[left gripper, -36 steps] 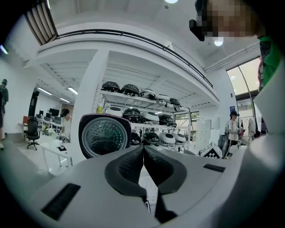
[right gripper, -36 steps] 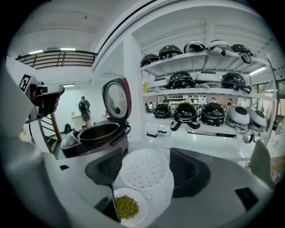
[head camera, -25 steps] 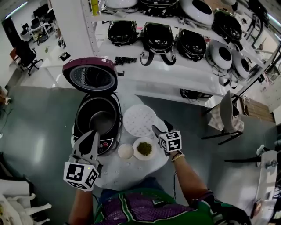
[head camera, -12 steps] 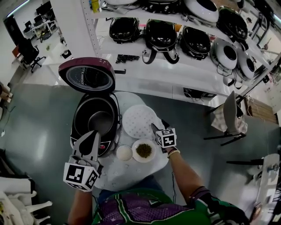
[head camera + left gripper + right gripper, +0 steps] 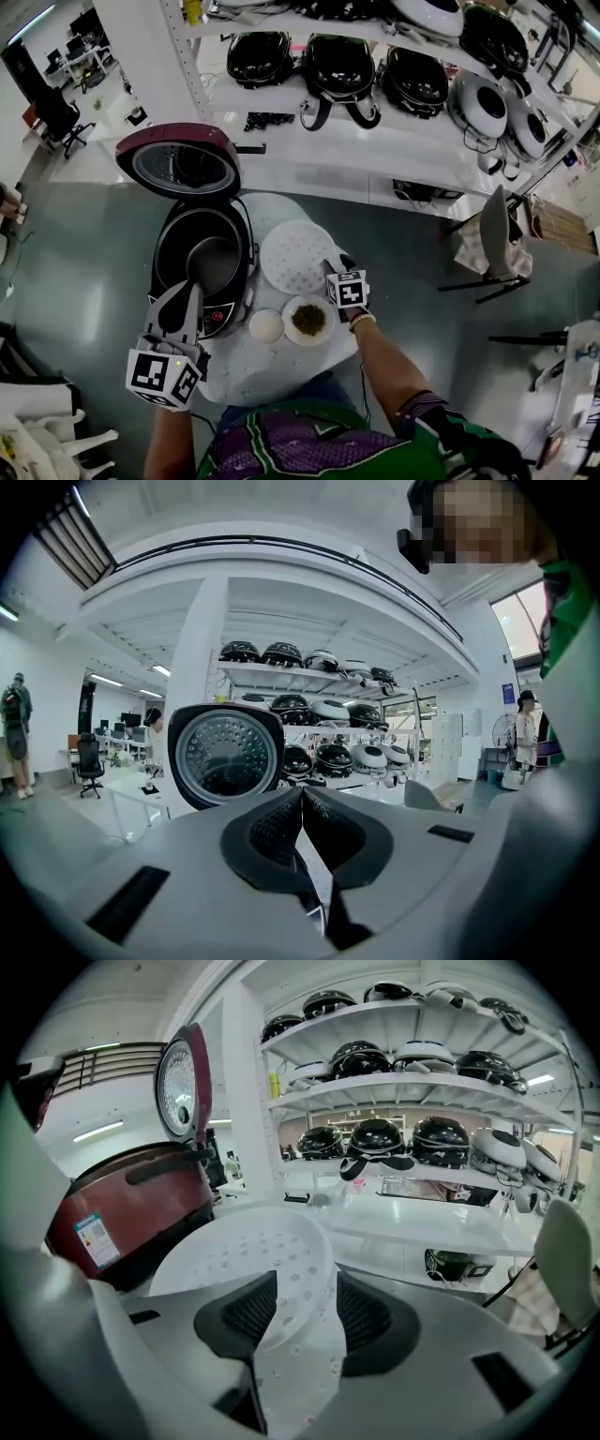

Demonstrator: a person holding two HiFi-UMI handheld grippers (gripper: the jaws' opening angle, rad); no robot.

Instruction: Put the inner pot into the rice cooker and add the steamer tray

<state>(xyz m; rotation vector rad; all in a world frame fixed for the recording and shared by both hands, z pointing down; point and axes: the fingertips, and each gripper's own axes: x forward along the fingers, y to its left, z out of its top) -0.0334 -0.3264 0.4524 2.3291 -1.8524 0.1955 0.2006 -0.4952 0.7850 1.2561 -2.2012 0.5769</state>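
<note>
Right gripper view alone: rim of the flat steamer tray (image 5: 239,1251) between spread, just-closing jaws of the right tool (image 5: 305,1285); left tool (image 5: 302,797) pressed together, empty.

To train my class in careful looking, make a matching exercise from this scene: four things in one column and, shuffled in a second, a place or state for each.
Things
1. Inner pot
2. Tray
3. Lid
4. Left gripper

Places or states
A. On the table, right of the cooker
B. Jaws shut, nothing between them
C. Raised open
D. Inside the cooker

Pairs: 1-D, 2-A, 3-C, 4-B
</note>
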